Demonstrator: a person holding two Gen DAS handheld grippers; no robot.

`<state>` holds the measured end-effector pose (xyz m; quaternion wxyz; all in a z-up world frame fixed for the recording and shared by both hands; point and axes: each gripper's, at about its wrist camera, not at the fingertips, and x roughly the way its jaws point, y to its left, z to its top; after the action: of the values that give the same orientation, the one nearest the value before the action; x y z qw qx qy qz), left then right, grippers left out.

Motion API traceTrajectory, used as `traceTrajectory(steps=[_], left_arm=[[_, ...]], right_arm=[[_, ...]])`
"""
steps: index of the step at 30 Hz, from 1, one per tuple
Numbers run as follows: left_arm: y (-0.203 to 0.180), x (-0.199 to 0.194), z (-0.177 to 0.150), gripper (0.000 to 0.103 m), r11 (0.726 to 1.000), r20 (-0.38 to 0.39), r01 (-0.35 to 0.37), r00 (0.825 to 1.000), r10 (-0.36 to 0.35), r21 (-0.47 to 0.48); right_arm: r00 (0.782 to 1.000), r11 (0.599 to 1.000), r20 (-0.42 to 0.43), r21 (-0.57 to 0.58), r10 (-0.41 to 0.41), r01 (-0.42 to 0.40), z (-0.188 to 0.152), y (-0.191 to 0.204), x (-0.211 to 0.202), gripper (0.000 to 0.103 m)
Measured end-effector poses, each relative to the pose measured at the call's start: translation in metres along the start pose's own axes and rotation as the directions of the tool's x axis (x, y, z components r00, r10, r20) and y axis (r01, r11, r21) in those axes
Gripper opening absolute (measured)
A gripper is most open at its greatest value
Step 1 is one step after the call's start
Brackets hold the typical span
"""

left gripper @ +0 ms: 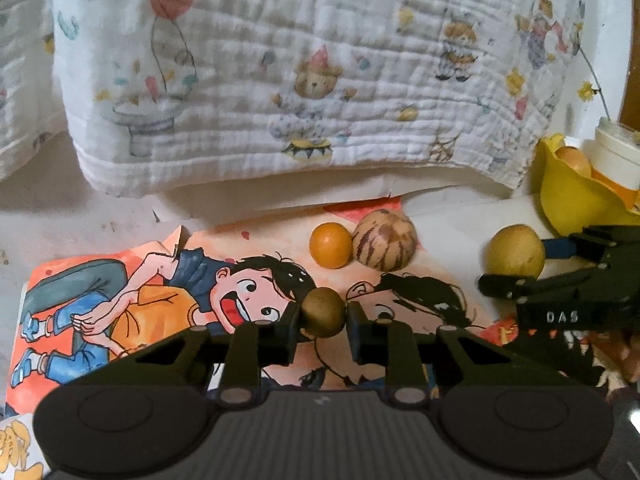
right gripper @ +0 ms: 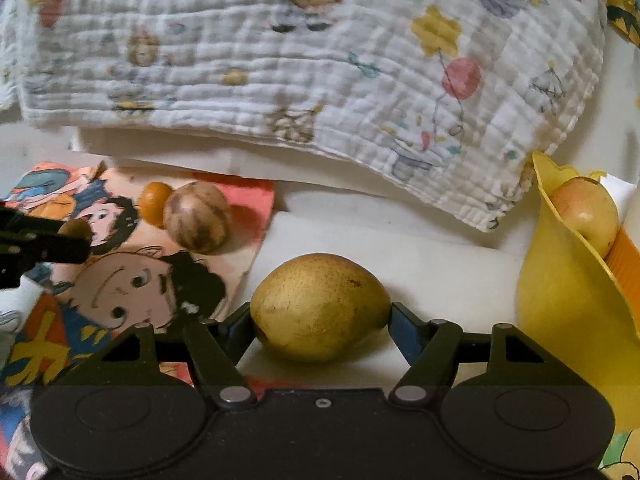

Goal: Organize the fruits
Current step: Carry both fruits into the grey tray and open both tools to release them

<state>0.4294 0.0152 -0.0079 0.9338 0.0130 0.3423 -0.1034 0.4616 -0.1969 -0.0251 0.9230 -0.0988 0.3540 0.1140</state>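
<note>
My left gripper [left gripper: 323, 318] is shut on a small brown round fruit [left gripper: 323, 308] just above the cartoon poster [left gripper: 160, 288]. Behind it on the poster, a small orange fruit [left gripper: 330, 245] touches a brown striped fruit [left gripper: 385, 245]. My right gripper [right gripper: 320, 320] is shut on a yellow pear [right gripper: 320, 306] that rests on the white surface, with a pad against each side. The left wrist view shows that pear [left gripper: 515, 250] at the right. A yellow bowl [right gripper: 560, 300] at the far right holds an apple [right gripper: 588, 216].
A white printed blanket [left gripper: 320, 80] hangs over the back of the surface, just behind the fruits. A white jar [left gripper: 618, 152] stands by the bowl [left gripper: 568, 196]. The two grippers are close together, the left gripper [right gripper: 60, 236] just left of the right one.
</note>
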Motion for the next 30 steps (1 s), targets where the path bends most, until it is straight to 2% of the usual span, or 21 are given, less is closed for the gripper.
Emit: traceTrajectory(steps=[9,17,25,30], left_arm=[[-0.010,-0.039,0.003,0.027,1.000,0.031,0.021,0.999,-0.021,0.007],[-0.027,-0.083,-0.005,0.027,0.998,0.055,0.060,0.997,-0.060,-0.004],[-0.049,-0.126,-0.032,0.027,0.993,0.079,0.120,0.990,-0.119,-0.006],[-0.070,-0.150,-0.051,0.027,0.986,0.079,0.167,0.983,-0.168,0.025]], right_arm=[[0.995,0.997,0.073,0.010,0.072,-0.072,0.001,-0.002,-0.049,0.072],[0.982,0.992,0.141,-0.007,0.124,-0.124,-0.006,-0.003,-0.118,0.072],[0.977,0.989,0.155,-0.027,0.146,-0.144,-0.036,0.001,-0.177,0.072],[0.974,0.989,0.174,-0.040,0.147,-0.142,-0.066,0.002,-0.213,0.072]])
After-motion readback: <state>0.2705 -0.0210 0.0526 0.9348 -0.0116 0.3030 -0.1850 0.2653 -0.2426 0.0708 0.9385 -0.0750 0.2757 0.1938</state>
